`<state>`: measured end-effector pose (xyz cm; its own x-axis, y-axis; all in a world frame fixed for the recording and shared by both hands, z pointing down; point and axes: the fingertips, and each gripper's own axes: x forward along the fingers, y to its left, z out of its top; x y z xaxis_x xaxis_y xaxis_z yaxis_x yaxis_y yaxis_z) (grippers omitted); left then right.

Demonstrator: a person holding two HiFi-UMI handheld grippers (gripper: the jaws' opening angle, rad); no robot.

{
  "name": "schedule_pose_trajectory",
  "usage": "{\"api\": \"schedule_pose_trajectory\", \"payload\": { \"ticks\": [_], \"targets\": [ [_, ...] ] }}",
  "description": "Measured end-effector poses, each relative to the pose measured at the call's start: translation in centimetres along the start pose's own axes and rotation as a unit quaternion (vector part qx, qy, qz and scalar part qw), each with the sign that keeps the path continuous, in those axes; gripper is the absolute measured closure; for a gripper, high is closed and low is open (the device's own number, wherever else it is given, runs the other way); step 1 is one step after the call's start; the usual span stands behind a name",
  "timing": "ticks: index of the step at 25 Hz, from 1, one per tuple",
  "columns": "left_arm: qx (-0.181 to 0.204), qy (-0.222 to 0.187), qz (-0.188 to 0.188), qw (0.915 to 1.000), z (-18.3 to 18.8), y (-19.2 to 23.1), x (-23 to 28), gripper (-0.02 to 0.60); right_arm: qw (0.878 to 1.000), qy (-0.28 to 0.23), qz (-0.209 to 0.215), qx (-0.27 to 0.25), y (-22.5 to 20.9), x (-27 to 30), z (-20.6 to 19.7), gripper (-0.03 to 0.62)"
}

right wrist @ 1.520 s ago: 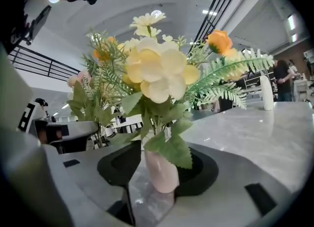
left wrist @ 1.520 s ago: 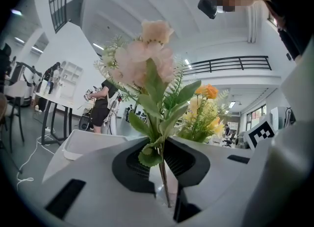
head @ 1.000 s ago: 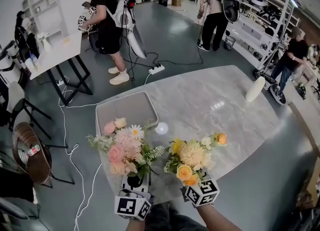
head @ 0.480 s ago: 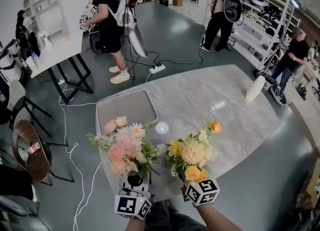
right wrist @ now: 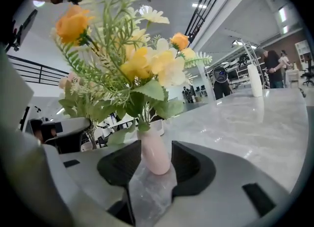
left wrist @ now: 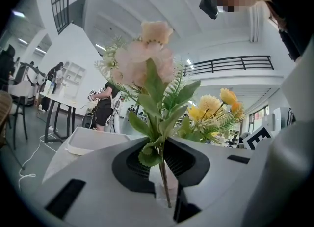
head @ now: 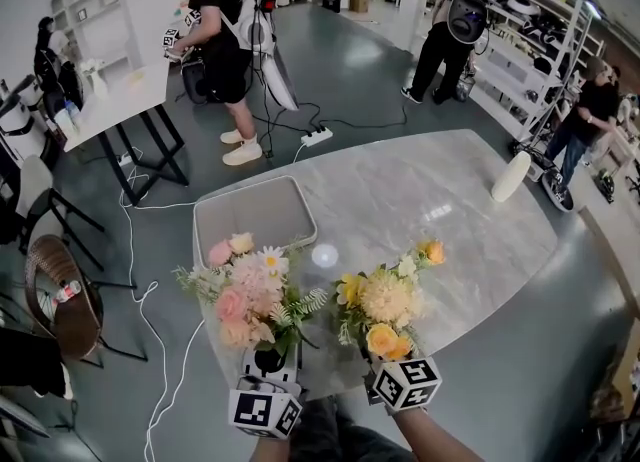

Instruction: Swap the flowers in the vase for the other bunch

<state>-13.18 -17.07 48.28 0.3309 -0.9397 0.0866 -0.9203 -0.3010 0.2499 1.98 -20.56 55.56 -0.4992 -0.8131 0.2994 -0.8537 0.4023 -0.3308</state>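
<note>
Two bunches sit near the counter's [head: 450, 200] lower edge. At lower left, the left tongs [left wrist: 167, 196] clamp the stems of the pink bunch [left wrist: 147, 59]. At lower centre, the right tongs [right wrist: 154, 164] grip the pink vase [right wrist: 153, 150], which holds the yellow bunch [right wrist: 140, 64].

Left gripper [left wrist: 164, 194]: pale grey moulded shell, two black ribbed pads with curved outline, dark rectangular slots either side. Marker cube [head: 265, 412] at near end: white faces, black square patterns. Right gripper [right wrist: 153, 172]: same grey shell, black pads, slots; black-and-white cube [head: 405, 384] of its own. Dark grey clothing [head: 325, 437] at near edge, between cubes. Right forearm [head: 440, 440] uncovered.
</note>
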Motion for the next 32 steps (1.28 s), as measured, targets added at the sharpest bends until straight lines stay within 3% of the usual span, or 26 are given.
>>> {"api": "schedule_pose_trajectory", "payload": {
  "ticks": [8, 14, 20, 32],
  "targets": [
    [-0.002, 0.003, 0.002, 1.0000, -1.0, -0.7, -0.7, 0.518, 1.000, -0.005, 0.008, -0.006, 0.3, -1.3, -0.4, 0.419],
    [-0.004, 0.006, 0.003, 1.0000, -1.5, -1.4, -1.6, 0.518, 1.000, -0.007, 0.016, -0.014, 0.6, -2.7, -0.6, 0.499],
    [-0.007, 0.003, 0.005, 1.0000, -1.7, -2.4, -2.5, 0.518, 0.999, -0.007, 0.032, -0.025, 1.1, -4.1, -0.4, 0.538],
    [0.003, 0.004, -0.011, 0.9999, -0.4, -4.0, -4.2, 0.518, 0.997, -0.018, 0.057, -0.043, 3.7, -6.9, 1.2, 0.559]
  ]
}}
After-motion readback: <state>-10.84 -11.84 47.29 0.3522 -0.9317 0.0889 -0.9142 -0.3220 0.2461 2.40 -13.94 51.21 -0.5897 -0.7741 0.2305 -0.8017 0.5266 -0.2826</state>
